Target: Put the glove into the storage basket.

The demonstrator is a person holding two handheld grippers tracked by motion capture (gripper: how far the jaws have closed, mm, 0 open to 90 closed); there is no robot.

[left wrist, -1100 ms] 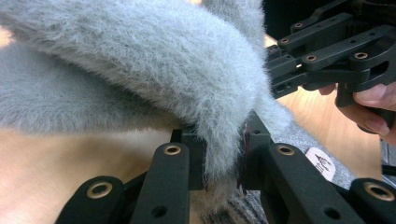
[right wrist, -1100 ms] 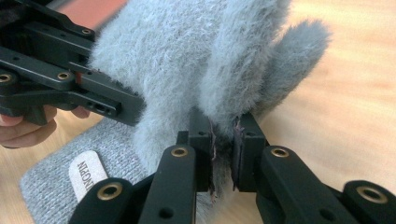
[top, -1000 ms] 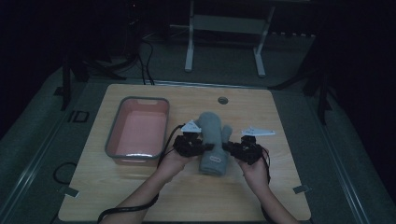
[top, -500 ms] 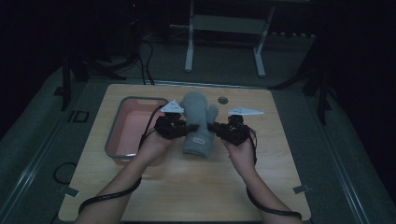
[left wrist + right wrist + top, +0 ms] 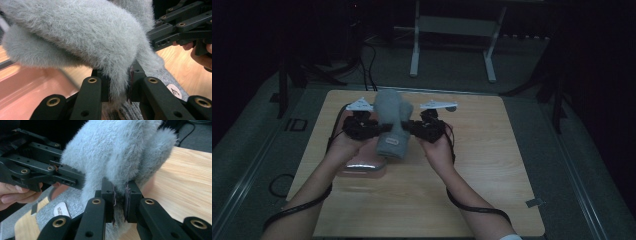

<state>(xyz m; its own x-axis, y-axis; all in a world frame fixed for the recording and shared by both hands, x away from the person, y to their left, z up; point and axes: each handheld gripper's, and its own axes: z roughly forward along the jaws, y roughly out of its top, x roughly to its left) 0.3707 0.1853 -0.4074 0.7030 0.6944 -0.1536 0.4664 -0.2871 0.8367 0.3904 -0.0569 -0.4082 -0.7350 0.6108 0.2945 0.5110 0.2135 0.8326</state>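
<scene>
A fluffy grey mitten (image 5: 391,116) hangs above the wooden table (image 5: 492,165), held from both sides. My left gripper (image 5: 379,131) is shut on its left edge, and in the left gripper view the pads (image 5: 119,87) pinch the fur of the mitten (image 5: 82,37). My right gripper (image 5: 410,128) is shut on the right edge, the fur of the mitten (image 5: 120,152) squeezed between its pads (image 5: 120,195). The cuff with a small white label (image 5: 393,141) droops toward me. Each gripper view shows the other gripper (image 5: 162,37) (image 5: 70,177) close beside the fur.
A pink tray (image 5: 362,167) lies on the table's left side, largely hidden under my left hand, and its floor (image 5: 27,95) shows beneath the mitten. A metal stand (image 5: 452,25) is on the floor beyond the table, with cables (image 5: 367,55) near it.
Both hands have carried the mitten away from me and to the left, lifting it off the table. It now hangs near the pink tray. Both grips have held throughout.
</scene>
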